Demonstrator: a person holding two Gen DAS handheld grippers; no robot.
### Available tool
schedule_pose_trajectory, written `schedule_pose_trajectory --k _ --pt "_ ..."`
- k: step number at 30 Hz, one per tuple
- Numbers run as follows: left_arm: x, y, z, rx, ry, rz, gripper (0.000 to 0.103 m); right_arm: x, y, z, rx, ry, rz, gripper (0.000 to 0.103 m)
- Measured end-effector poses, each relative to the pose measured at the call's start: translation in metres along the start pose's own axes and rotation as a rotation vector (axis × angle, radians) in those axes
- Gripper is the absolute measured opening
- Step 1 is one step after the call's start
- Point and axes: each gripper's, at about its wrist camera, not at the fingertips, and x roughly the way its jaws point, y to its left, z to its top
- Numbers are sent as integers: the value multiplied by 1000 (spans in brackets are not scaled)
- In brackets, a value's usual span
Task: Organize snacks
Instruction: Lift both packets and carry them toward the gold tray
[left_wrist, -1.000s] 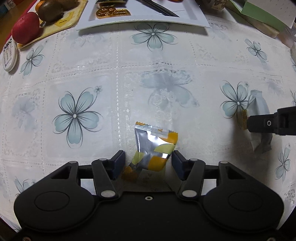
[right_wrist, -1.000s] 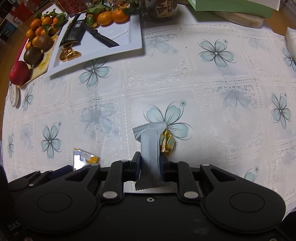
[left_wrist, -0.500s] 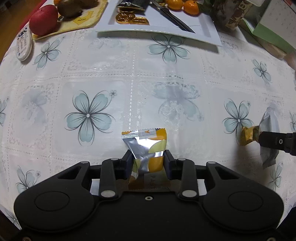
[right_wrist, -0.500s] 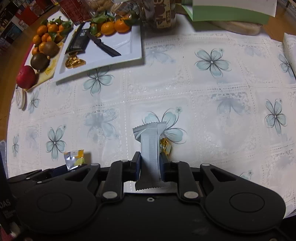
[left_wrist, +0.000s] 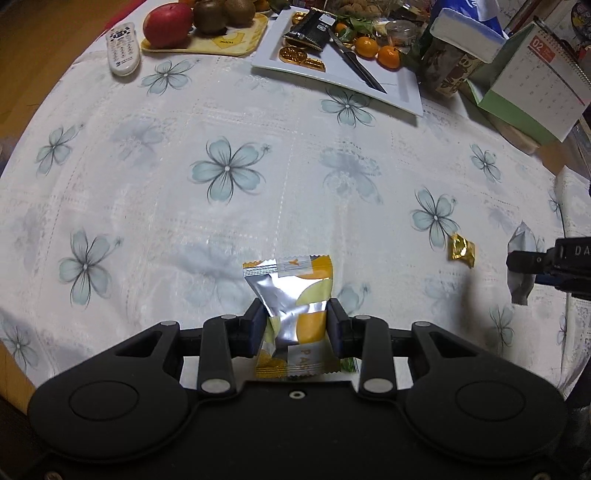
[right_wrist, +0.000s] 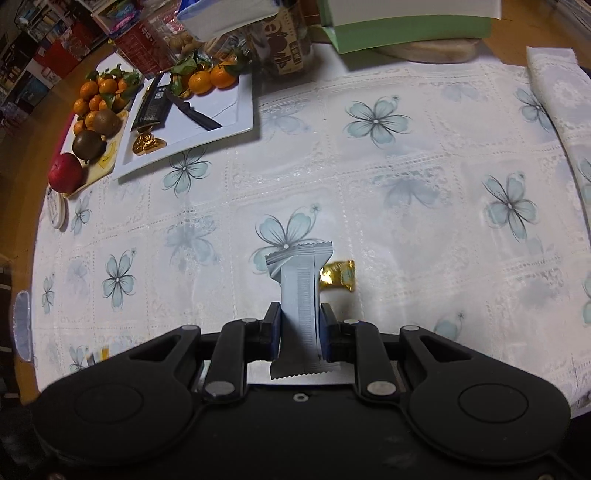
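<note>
Two grippers are ours, and each one holds a snack. Our left gripper (left_wrist: 295, 325) squeezes a silver and yellow snack packet (left_wrist: 291, 295) between its pads, up off the flowered tablecloth (left_wrist: 221, 206). Our right gripper (right_wrist: 300, 326) pinches a thin grey snack bar (right_wrist: 300, 295) that stands up straight between its pads. One gold wrapped candy (right_wrist: 338, 275) lies on the cloth just behind the bar. Far back sits a white tray (left_wrist: 402, 88) with gold coins (left_wrist: 301, 59), a black knife (left_wrist: 356, 66) and small oranges (left_wrist: 376, 51).

Grey wrapper (right_wrist: 299, 306) half hides the gold candy (right_wrist: 338, 275).
</note>
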Motion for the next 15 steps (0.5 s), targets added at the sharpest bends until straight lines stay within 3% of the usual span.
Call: schedule_pose_trajectory --k 6,11,15 --pt "-26 -9 -55 33 -12 30 43 -30 -8 -62 -40 -72 -26 21" --pt "-37 -18 -88 49 17 15 43 -54 -11 -126 -65 -101 21 21" --pt "-41 -24 -112 61 33 22 43 -64 -14 -169 -51 -69 74 21"
